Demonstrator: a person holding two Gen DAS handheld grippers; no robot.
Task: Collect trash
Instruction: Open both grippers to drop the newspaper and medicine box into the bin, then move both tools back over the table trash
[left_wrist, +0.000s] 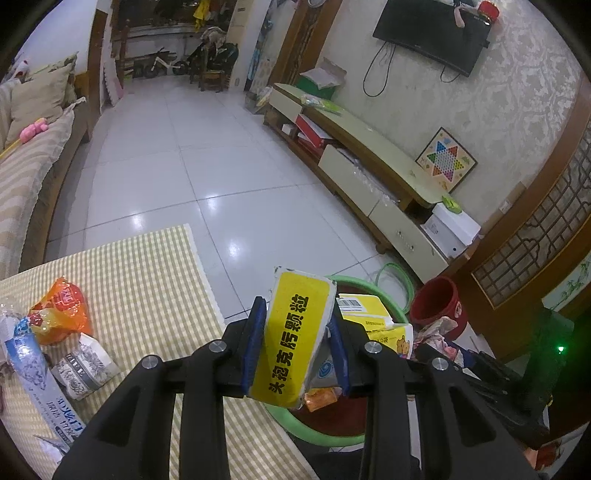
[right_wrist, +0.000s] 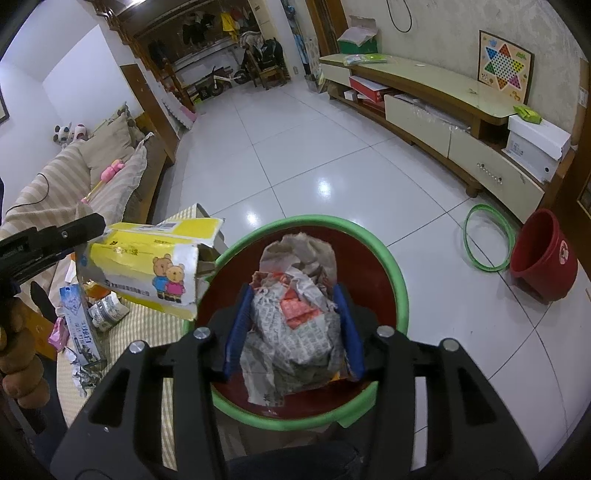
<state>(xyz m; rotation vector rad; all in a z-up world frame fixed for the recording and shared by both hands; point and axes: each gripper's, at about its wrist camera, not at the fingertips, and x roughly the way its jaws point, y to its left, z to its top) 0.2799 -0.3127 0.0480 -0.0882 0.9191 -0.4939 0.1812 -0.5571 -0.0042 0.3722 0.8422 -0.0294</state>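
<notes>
**Ana:** Both grippers hang over the bin. Left gripper (left_wrist: 295, 339) has its blue pads nearly together, clamped on the sides of a torn yellow medicine carton (left_wrist: 295, 332), black Chinese print on its face.

**Ben:** The right wrist view shows that same carton (right_wrist: 147, 266) from the side: two cartoon bears printed on it, ragged open end tilted toward the bin, held just above its left rim.

**Ana:** And the right gripper (right_wrist: 293, 332)?

**Ben:** Partly open, with a crumpled wad of printed paper (right_wrist: 291, 325) between the pads. It has grey newsprint-like text and an orange-red patch. Both blue pads lie against its sides, so it looks held, right above the middle of the bin.

**Ana:** What is the bin like?

**Ben:** It is a dark red round trash bin with a green rim (right_wrist: 395, 280), directly under both grippers.

**Ana:** To the left of the left gripper, on the yellow checked cloth (left_wrist: 147, 280), lie an orange snack bag (left_wrist: 62, 314), a crumpled grey-white wrapper (left_wrist: 85, 365) and a long blue-white box (left_wrist: 37, 373).

**Ben:** On the floor well to the right of the right gripper are a red bucket (right_wrist: 543, 254), tipped, and a green hoop (right_wrist: 487, 236) beside it. A hand (right_wrist: 18, 362) grips the left tool's handle at my left edge.
</notes>
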